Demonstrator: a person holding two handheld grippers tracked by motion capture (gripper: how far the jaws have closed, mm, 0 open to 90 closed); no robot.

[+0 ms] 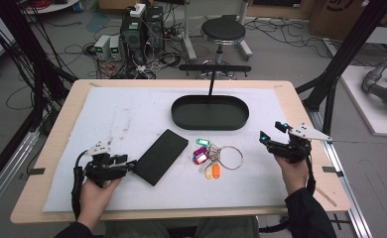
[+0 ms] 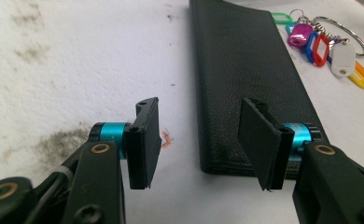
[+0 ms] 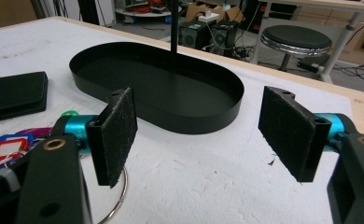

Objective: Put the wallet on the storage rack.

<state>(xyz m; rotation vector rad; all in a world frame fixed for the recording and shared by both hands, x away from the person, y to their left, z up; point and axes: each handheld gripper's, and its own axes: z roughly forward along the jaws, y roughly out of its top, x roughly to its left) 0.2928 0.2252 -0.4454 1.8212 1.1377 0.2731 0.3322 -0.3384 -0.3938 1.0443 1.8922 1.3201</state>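
Key bunch point(image 1: 214, 156) lies between black wallet point(image 1: 161, 156) and right gripper point(image 1: 272, 135).

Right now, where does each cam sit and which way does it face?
High view: above the person's side, looking forward and down on the table; both forearms, left claw, right claw.
Left gripper view: on the left claw, low, facing along the wallet toward the keys; open jaws.
Right gripper view: on the right claw, facing the tray; open jaws.
Shared: all three show wallet and keys.
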